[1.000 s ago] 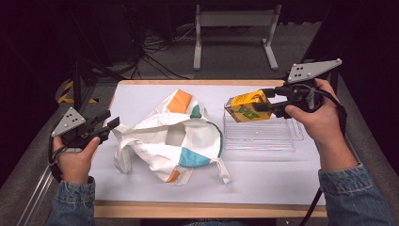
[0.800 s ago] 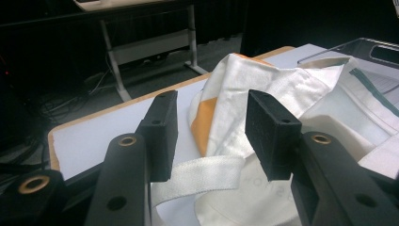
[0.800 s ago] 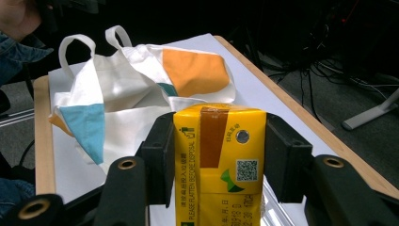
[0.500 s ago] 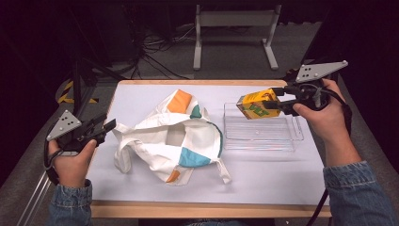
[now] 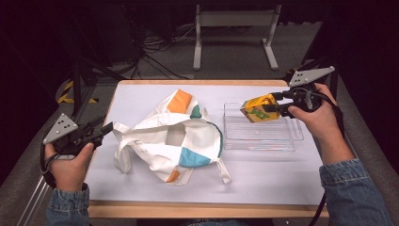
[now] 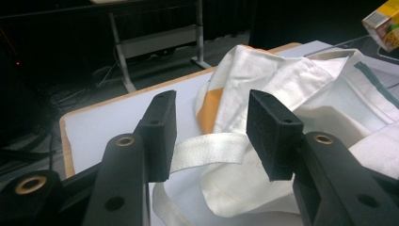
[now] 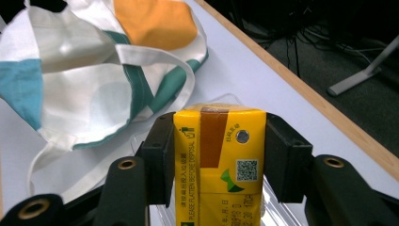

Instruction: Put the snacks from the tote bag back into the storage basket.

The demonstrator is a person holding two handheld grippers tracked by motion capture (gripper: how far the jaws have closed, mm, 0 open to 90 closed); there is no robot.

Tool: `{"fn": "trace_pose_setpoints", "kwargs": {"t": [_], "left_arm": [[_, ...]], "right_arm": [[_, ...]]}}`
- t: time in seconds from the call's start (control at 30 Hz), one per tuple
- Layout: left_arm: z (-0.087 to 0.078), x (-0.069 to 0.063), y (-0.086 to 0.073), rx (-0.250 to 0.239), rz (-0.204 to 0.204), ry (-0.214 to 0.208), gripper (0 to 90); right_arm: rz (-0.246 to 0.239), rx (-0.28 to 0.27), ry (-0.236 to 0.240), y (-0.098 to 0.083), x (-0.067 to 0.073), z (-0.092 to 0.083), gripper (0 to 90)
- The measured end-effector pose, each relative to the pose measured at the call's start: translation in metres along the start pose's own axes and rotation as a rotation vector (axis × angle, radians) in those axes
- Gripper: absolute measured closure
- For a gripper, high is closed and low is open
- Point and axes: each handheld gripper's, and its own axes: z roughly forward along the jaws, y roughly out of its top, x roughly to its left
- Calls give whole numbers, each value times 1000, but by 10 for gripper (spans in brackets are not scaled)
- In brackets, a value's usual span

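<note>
Right fingers (image 7: 214, 155) clamping one yellow carton (image 7: 219, 160), left fingers (image 6: 209, 136) parted around one bag strap (image 6: 207, 149).

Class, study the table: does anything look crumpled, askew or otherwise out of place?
The cloth bag lies crumpled and lopsided, its handles sprawled across the table. One handle runs between the left gripper's jaws. The juice carton hangs tilted in the right gripper above the clear tray. Nothing is spilled or torn.

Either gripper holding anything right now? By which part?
Right gripper clamps the yellow drink carton across its two narrow sides, above the clear tray. Left gripper has the tote bag's strap between open jaws, not gripped.
</note>
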Motion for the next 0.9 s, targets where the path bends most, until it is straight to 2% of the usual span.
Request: {"fn": "trace_pose_setpoints", "kwargs": {"t": [0.3, 0.9], "left_arm": [[-2, 3, 0, -10, -9, 1, 541], [-4, 5, 1, -18, -11, 5, 539]], "right_arm": [[28, 74, -18, -18, -11, 19, 503], [21, 171, -6, -34, -21, 48, 501]]}}
